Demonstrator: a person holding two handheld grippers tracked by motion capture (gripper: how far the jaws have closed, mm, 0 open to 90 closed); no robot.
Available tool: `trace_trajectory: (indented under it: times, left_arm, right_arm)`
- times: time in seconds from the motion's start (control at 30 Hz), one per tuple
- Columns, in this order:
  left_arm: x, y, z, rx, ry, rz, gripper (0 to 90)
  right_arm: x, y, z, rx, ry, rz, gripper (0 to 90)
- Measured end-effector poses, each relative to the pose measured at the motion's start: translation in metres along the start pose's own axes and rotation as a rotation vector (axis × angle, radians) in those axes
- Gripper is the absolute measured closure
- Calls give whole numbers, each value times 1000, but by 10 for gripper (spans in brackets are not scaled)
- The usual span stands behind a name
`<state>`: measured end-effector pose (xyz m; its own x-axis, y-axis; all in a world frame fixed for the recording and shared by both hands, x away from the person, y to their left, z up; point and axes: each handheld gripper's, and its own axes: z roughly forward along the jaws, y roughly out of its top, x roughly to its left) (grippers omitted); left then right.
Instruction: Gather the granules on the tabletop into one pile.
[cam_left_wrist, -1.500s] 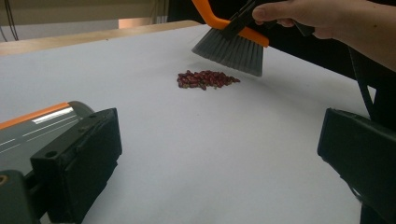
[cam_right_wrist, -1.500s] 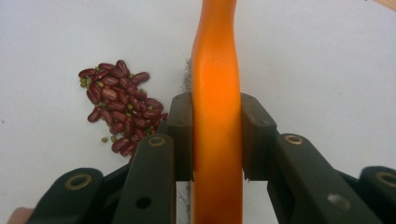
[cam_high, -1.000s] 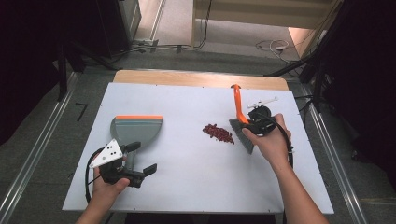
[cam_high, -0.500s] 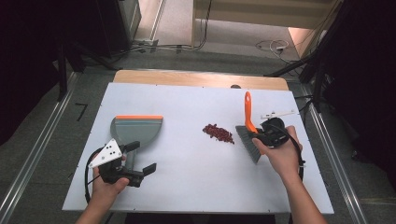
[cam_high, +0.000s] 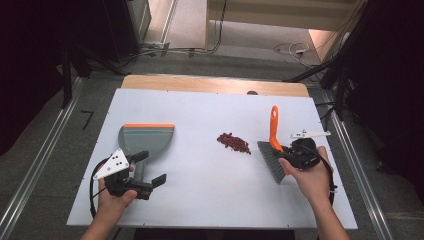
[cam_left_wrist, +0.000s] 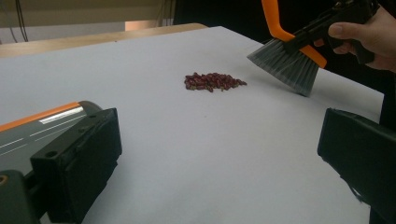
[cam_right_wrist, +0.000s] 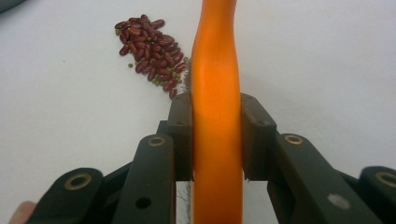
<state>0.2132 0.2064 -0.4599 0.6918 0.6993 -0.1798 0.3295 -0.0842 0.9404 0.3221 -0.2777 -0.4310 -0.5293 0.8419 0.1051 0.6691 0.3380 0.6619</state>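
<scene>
Firmly, the right gripper (cam_high: 292, 159) clamps the orange handle of the brush (cam_high: 272, 150), its jaws pressed on both sides of it; the grey bristles hang below, toward the table (cam_high: 200, 115). Just beyond the bristles, on the side toward the other hand, lie the beans (cam_high: 234, 142), apart from them. The left gripper (cam_high: 150, 172) stands wide and holds nothing, with the dustpan (cam_high: 146, 140) right in front of it.

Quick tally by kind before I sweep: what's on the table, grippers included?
Brush: 1
Dustpan: 1
Pile of red beans: 1
Grippers: 2, the left gripper and the right gripper
Total: 5
</scene>
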Motion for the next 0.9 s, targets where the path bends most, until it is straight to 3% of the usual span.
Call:
trace_trajectory:
  times: [0.47,0.9]
  left_arm:
    - [2,-4,-8,-20,12,1,7]
    - [3,-5,-8,-31,19,-9,6]
  right_arm:
    - [-17,-34,-23,-95,94,20,683]
    - [-26,-43,-29,-108,96,35,683]
